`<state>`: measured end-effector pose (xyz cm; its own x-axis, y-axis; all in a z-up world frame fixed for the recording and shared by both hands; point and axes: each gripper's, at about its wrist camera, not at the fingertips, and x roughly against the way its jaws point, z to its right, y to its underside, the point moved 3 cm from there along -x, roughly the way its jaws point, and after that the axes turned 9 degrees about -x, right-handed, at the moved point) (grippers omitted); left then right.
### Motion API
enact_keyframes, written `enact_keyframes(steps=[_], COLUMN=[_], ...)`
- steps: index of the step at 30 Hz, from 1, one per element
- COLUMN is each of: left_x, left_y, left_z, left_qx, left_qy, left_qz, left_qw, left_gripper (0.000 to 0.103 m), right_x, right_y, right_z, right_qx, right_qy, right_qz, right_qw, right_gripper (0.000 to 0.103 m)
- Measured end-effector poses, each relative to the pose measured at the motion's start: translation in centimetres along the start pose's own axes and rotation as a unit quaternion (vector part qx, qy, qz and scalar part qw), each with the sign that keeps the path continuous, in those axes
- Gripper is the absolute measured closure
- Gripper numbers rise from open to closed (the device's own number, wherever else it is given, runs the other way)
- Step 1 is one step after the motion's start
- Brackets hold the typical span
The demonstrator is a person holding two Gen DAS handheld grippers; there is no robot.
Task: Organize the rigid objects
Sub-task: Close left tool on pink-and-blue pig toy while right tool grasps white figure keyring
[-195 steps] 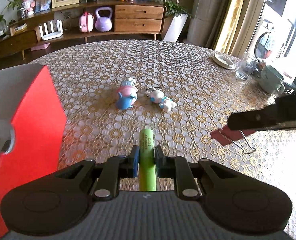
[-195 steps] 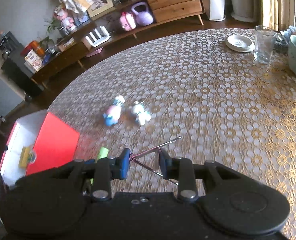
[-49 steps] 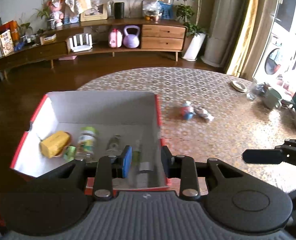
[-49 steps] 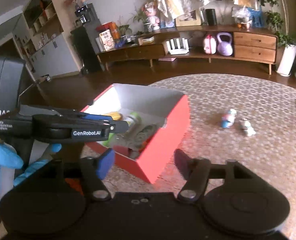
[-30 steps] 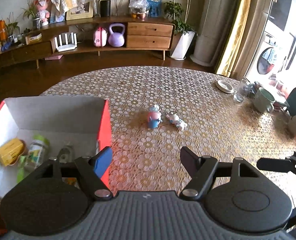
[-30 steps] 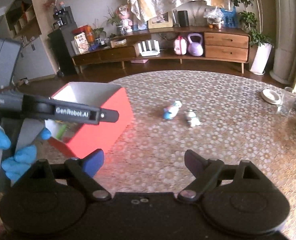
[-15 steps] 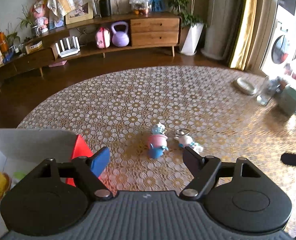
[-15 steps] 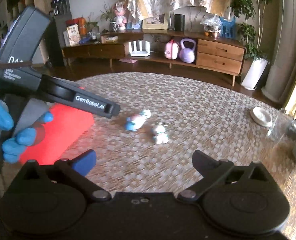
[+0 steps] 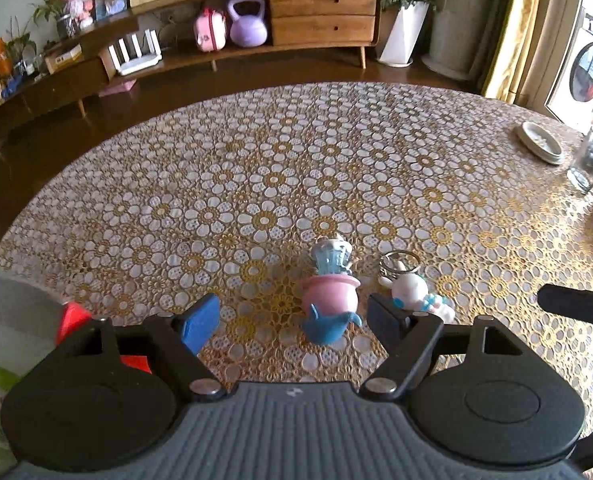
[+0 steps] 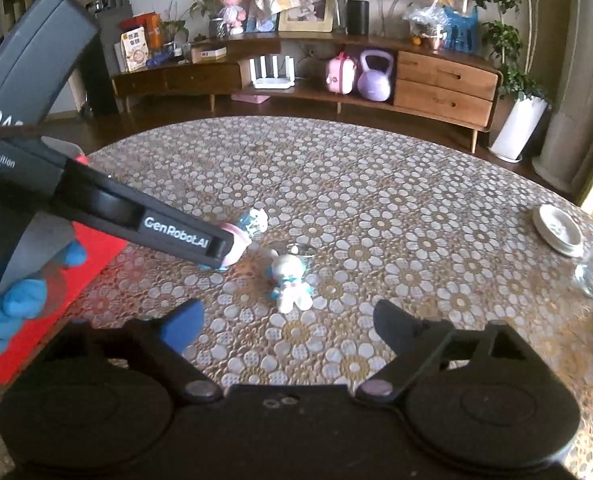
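A pink and blue figurine [image 9: 328,296] lies on the floral tablecloth, between the wide-open jaws of my left gripper [image 9: 294,316]. Beside it on the right lies a white bunny keychain [image 9: 412,292] with a metal ring. In the right wrist view the bunny keychain [image 10: 290,280] lies just ahead of my open, empty right gripper [image 10: 286,324]. The left gripper's arm covers most of the figurine [image 10: 248,228] there. The red box [image 10: 52,292] stands at the left table edge; its corner [image 9: 72,316] shows in the left wrist view.
A white dish [image 9: 540,144] and a drinking glass [image 9: 588,164] stand at the table's far right. A wooden sideboard [image 10: 376,76] with a purple kettlebell stands beyond the table. A blue-gloved hand [image 10: 0,296] holds the left gripper.
Both grippers dropped their items into the red box, opened, and swung right toward the two toys. The left gripper has closed in until the figurine lies between its jaws.
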<state>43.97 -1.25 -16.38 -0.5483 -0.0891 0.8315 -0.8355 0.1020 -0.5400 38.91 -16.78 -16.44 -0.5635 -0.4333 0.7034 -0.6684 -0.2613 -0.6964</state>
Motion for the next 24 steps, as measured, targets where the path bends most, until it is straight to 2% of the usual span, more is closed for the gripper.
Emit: enact_keyframes(steps=[7,12,16,21,24], left_x=[-2.1,-3.3,-3.8,-4.2,-4.2], left_y=[-0.6,-0.6,-0.6,-0.5,-0.5], left_z=[0.4,-0.1,-0.1,0.0,0.3], left_qx=[-0.003,0.022,0.029,0.025,0.021], left_qy=[-0.001,0.015,0.030,0.030,0.027], left_qz=[-0.003,-0.012,-0.014,-0.011,-0.006], left_qw=[1.0000,0.9996,0.9990,0.9992,0.9994], left_gripper=[0.023,0.023,0.023,0.024,0.034], right_x=[-2.3,-3.8,-4.4,-4.9,-4.9], right_y=[-0.6,-0.8,-0.8,-0.7,-0.8], right_z=[-0.1,-0.2,-0.5,-1.0,-1.3], right_qx=[0.003,0.001,0.002,0.015,0.020], right_qy=[-0.003,-0.003,-0.007,-0.007,-0.001], right_qz=[-0.001,-0.008,-0.013,-0.016,-0.016], right_qw=[1.000,1.000,1.000,1.000,1.000], right_gripper=[0.026,0.041,0.046,0.054,0.059])
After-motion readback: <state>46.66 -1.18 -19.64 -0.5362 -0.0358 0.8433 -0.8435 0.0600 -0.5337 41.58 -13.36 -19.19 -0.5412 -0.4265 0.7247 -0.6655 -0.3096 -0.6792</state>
